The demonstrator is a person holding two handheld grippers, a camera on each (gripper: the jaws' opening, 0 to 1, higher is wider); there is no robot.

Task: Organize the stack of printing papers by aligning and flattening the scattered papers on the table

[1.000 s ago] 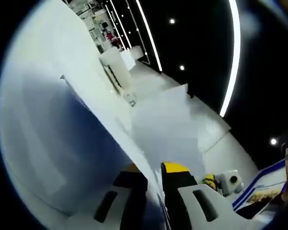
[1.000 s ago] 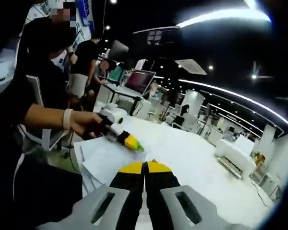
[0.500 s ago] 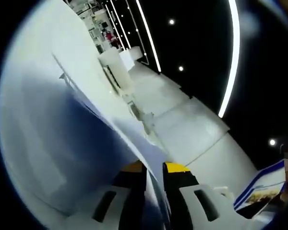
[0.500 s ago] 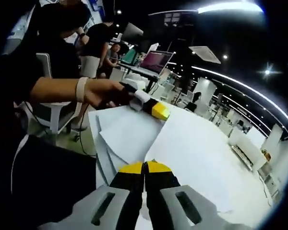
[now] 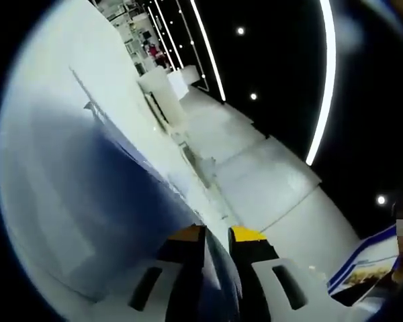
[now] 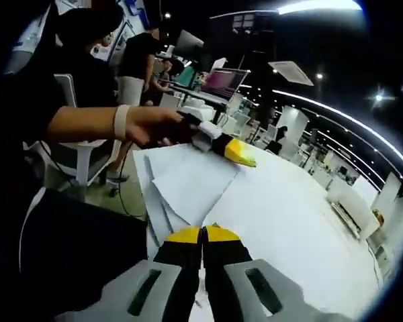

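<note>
The white printing papers point(image 6: 269, 215) lie fanned and overlapping on the white table point(image 6: 309, 178), with several corners sticking out on the left. My right gripper point(image 6: 203, 233) is shut on their near edge, yellow tips together. A hand holds my left gripper point(image 6: 238, 153) at the stack's far edge. In the left gripper view the papers point(image 5: 87, 201) appear edge-on as a broad shaded sheet. That edge runs between the yellow tips of my left gripper point(image 5: 216, 235), which is shut on it.
A person in dark clothes sits close on the left, wristband point(image 6: 124, 122) showing, beside a white chair point(image 6: 74, 134). Behind are standing people point(image 6: 138, 60), a desk with a laptop point(image 6: 221, 82) and white furniture point(image 6: 352, 208). A blue-and-white poster point(image 5: 363, 261) is at the lower right.
The papers have spread wider towards my right gripper, and the left gripper sits further right along their far edge. The sheet to the right of the left jaws has dropped out of sight.
</note>
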